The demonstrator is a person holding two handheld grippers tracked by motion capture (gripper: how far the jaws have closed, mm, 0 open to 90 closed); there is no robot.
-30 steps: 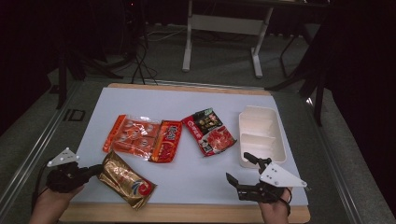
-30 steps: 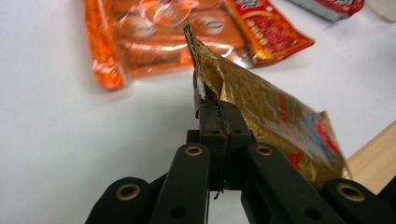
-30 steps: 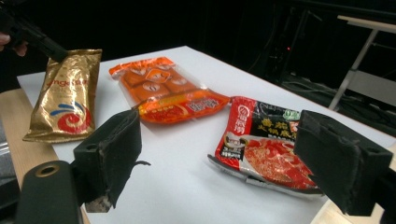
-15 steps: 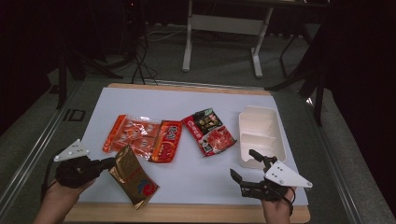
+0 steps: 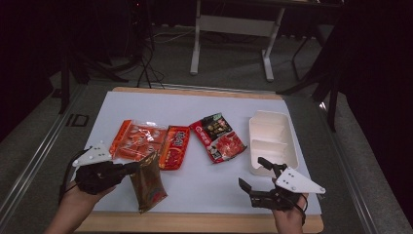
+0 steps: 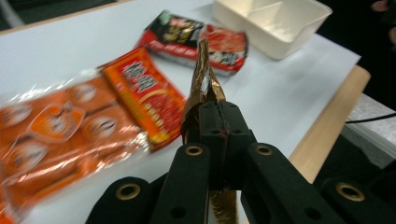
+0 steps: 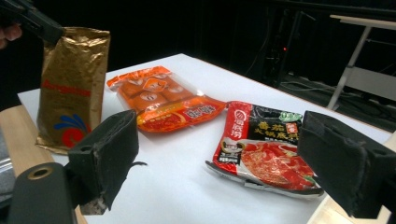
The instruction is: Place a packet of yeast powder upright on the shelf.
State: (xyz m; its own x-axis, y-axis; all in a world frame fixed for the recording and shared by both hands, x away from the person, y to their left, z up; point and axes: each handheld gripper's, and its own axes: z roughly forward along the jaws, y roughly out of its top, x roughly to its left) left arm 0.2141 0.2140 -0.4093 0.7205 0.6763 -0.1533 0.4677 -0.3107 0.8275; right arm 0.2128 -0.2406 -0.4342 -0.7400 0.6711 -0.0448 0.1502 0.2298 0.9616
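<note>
We see our left hand-held gripper (image 5: 130, 168) clamped on the shiny gold foil snack pouch (image 5: 148, 185), hanging at seven o'clock over the white worktop (image 5: 195, 109), while our right hand-held gripper (image 5: 253, 175) gapes wide, empty.

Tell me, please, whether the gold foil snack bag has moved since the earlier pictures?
Yes. The gold foil snack bag, pinched by the left gripper, has swung up off the table toward the orange packet.
</note>
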